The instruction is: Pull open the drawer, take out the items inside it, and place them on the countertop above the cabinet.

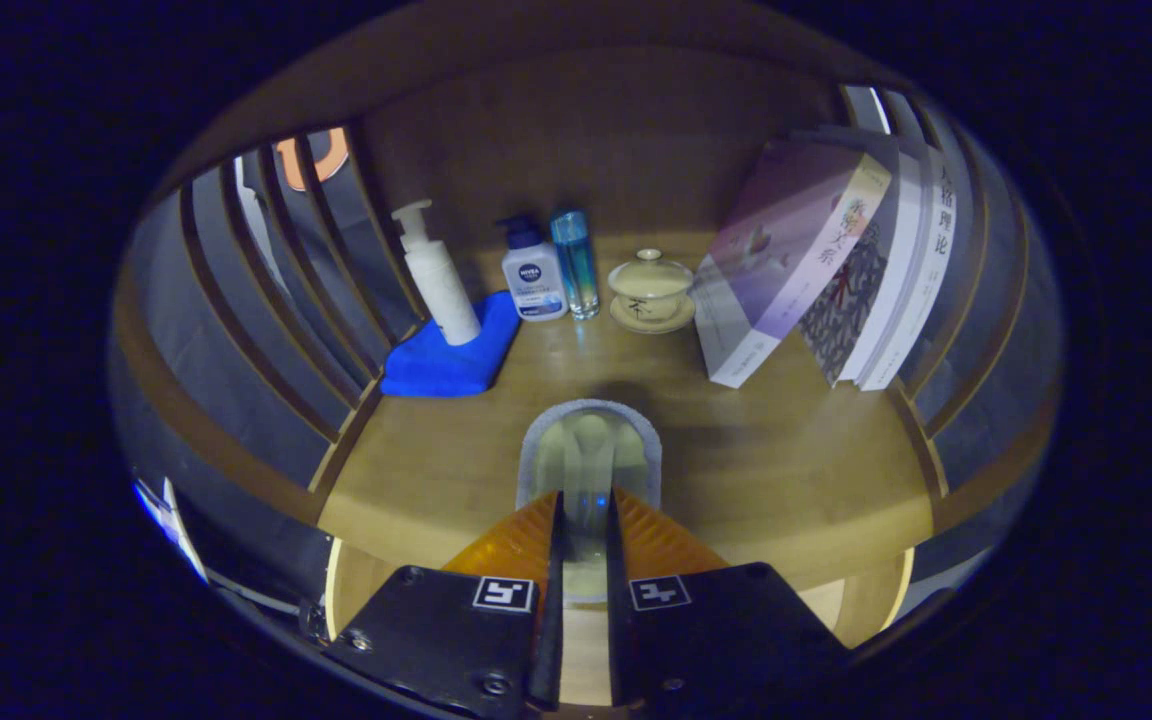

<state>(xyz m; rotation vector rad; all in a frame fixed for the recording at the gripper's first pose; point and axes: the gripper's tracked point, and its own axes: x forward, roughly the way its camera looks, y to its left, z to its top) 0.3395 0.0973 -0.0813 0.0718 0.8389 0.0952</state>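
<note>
The gripper (584,520) sits low over the front edge of the wooden bench (796,470), and its jaws are drawn in close, both fingers (526,540) pressing on a pale, see-through pouch (588,450) with a rounded grey rim. The pouch stands up between the fingers and pokes out just ahead of them, over the bench's front edge; what is inside it is too hazy to make out.

Beyond the pouch, the back of the bench is lined with things. At the left lies a folded blue cloth (441,365), and a white pump bottle (439,285) stands upright on its far corner. Just beside that, a smaller white bottle with a dark blue pump (533,275) stands touching or nearly touching a slim blue-green bottle (576,262). Next along is a cream lidded teacup (650,285) on its saucer, set apart from the bottles. To the right, a row of books (816,260) leans over, tilted toward the slatted side wall (976,280). A matching slatted wall (256,290) closes off the left side, and a plain wooden back panel (616,130) rises behind the bottles.
</note>
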